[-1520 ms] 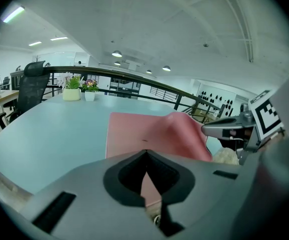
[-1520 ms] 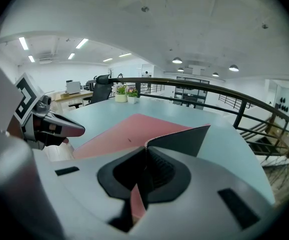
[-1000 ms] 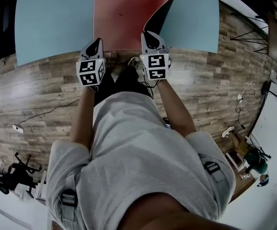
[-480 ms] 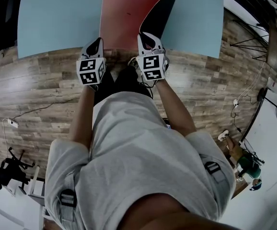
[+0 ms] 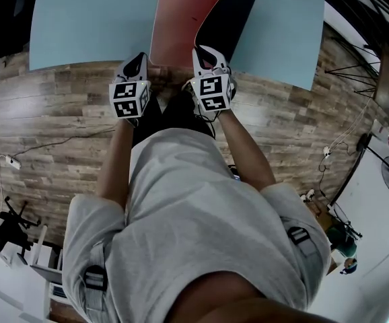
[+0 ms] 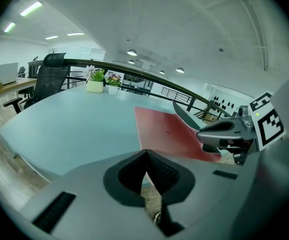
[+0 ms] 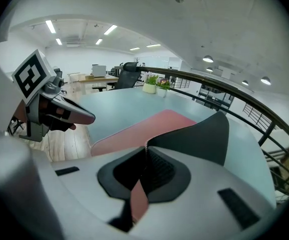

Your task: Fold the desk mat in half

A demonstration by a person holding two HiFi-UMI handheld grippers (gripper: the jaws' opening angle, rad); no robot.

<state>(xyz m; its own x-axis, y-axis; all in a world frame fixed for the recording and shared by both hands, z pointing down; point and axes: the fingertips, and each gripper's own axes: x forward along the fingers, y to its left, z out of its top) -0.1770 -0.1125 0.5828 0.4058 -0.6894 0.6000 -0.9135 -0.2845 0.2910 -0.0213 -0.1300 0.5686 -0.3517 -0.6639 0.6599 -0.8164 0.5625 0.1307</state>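
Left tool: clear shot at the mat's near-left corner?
Likely yes: the left tool sits just beside that corner of the mat at the table edge, nothing between. Its jaws look shut, so they'd open first.

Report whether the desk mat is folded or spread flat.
Neither fully: the right gripper holds the near right corner of the desk mat raised, black underside showing; the rest lies flat, red side up, on the table.
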